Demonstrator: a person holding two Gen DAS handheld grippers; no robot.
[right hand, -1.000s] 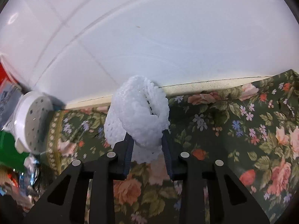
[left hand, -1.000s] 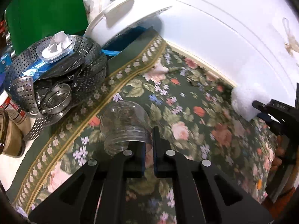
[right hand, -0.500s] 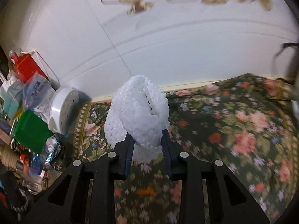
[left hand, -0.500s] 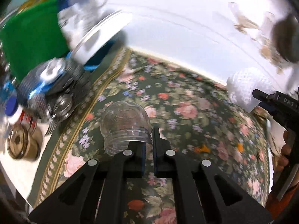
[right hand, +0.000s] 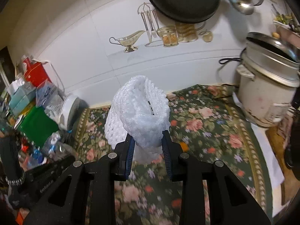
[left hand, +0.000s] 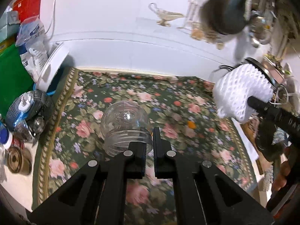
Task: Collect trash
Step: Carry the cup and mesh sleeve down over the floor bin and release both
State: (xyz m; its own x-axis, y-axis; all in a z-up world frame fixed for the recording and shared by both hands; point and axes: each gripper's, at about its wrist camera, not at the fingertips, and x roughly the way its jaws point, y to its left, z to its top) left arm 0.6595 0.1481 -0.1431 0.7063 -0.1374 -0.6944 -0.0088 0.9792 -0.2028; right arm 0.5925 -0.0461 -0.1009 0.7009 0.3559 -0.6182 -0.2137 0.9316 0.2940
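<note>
White foam net sleeve (right hand: 137,112): crumpled mesh tube, pinched in right gripper (right hand: 148,146), raised above floral cloth (right hand: 206,127). Clear plastic dome cup (left hand: 124,123): rim clenched in left gripper (left hand: 149,140), also lifted. White tiled wall (right hand: 84,52) behind. Rice cooker (right hand: 266,93) at right, lid ajar, contents unseen.
</note>
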